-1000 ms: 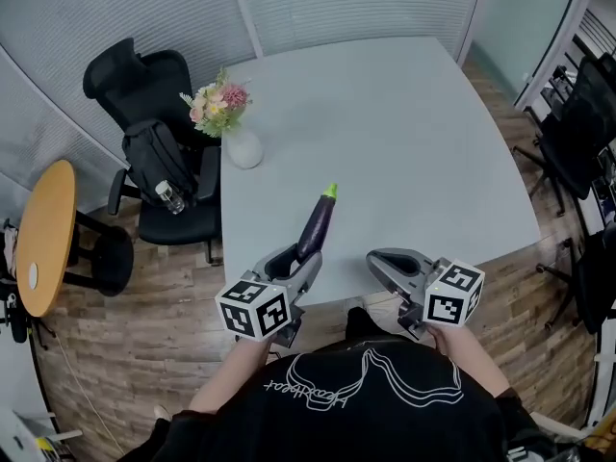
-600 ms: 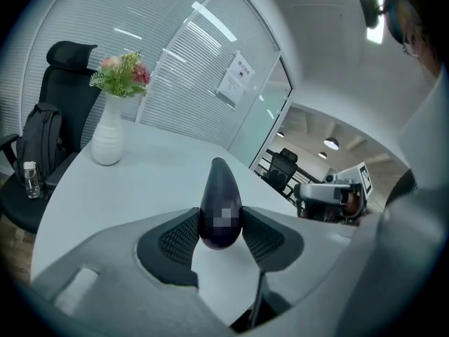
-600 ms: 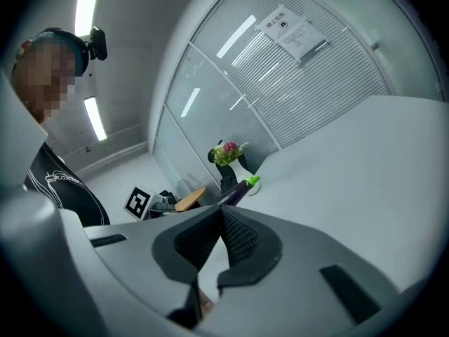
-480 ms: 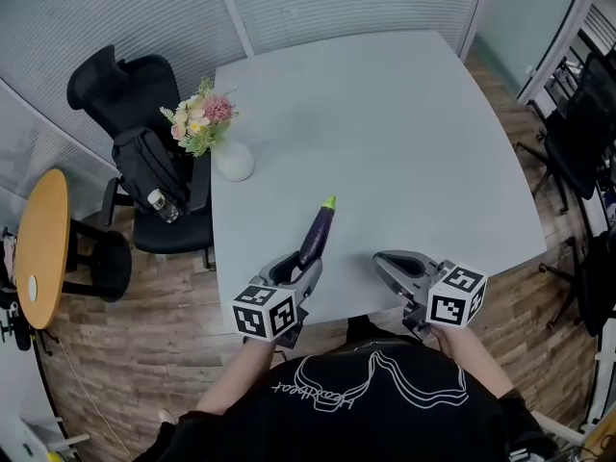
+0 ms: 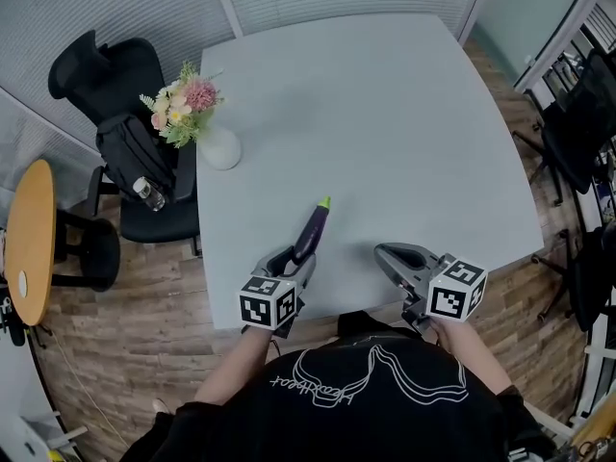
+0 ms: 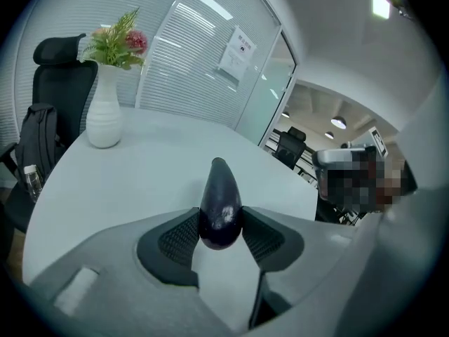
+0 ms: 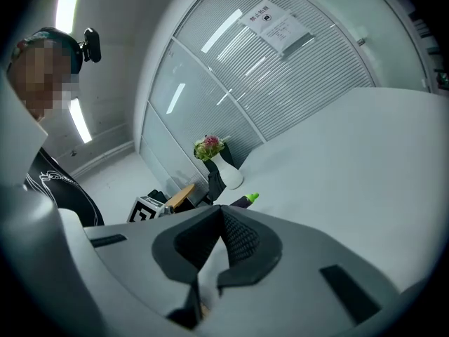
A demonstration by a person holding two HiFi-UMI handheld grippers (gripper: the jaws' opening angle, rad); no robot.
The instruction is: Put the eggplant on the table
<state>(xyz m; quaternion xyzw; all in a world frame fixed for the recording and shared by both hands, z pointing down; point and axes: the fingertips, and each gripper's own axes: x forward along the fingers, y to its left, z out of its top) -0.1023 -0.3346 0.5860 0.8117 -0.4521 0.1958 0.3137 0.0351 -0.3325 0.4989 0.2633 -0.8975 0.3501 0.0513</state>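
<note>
In its own view we see the left gripper [image 6: 221,225] pinching a glossy dark purple eggplant [image 6: 219,195], green stem [image 5: 325,203] showing in the head view instead, right gripper [image 7: 222,220] jaws pressed together, empty

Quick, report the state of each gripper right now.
Left gripper: closed on the dark end of the eggplant.
Right gripper: jaws together at the tips, holding nothing.

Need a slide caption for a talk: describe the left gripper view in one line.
Left gripper clamps a dark purple eggplant over the pale table, white flower vase at far left.
</note>
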